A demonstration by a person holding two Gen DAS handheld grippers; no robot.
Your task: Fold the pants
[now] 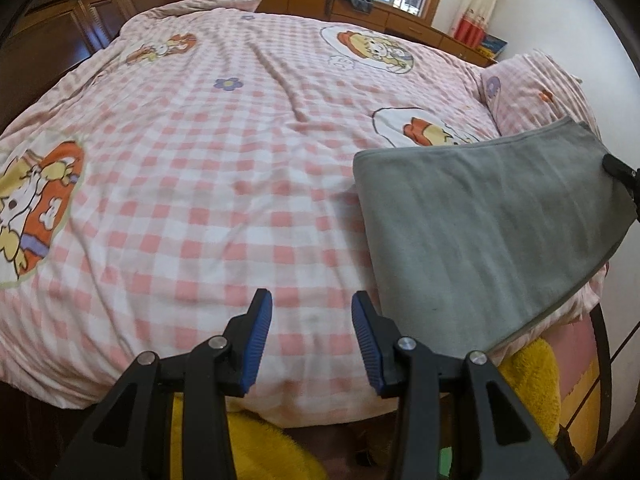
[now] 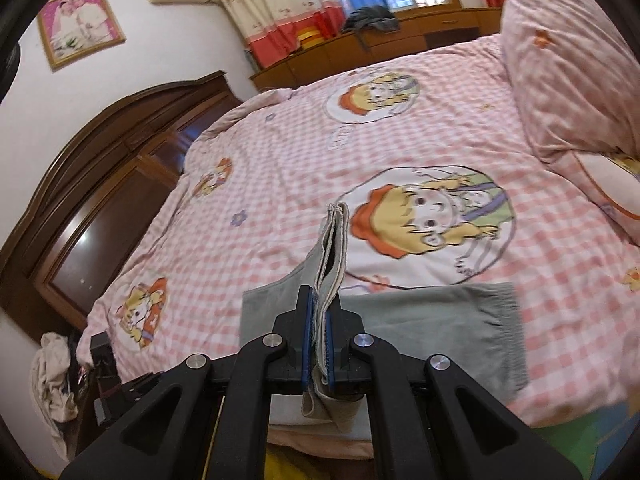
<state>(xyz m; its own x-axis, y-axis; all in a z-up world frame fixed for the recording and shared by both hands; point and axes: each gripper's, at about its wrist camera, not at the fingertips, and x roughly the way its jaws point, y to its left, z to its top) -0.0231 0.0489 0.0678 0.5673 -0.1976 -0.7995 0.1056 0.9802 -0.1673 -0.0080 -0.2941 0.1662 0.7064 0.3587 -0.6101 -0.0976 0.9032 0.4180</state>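
Note:
The grey pants [image 1: 480, 216] lie folded over at the right of the pink checked bed [image 1: 224, 184], with one end lifted off the cover. My right gripper [image 2: 320, 304] is shut on a bunched edge of the pants [image 2: 440, 320]; the pinched cloth stands up past the fingertips. The elastic waistband [image 2: 510, 332] lies flat on the cover to the right. In the left wrist view the right gripper [image 1: 614, 166] shows as a black tip at the pants' far right corner. My left gripper [image 1: 311, 296] hangs open over the bare cover, left of the pants, with nothing between its blue pads [image 1: 258, 340].
A pillow [image 2: 568, 72] in the same checked cloth lies at the bed's right end. A dark wooden headboard [image 2: 100, 184] borders the left. A low wooden cabinet [image 1: 360, 4] with dark clothes runs along the far side. A yellow towel [image 1: 528, 380] hangs below the near edge.

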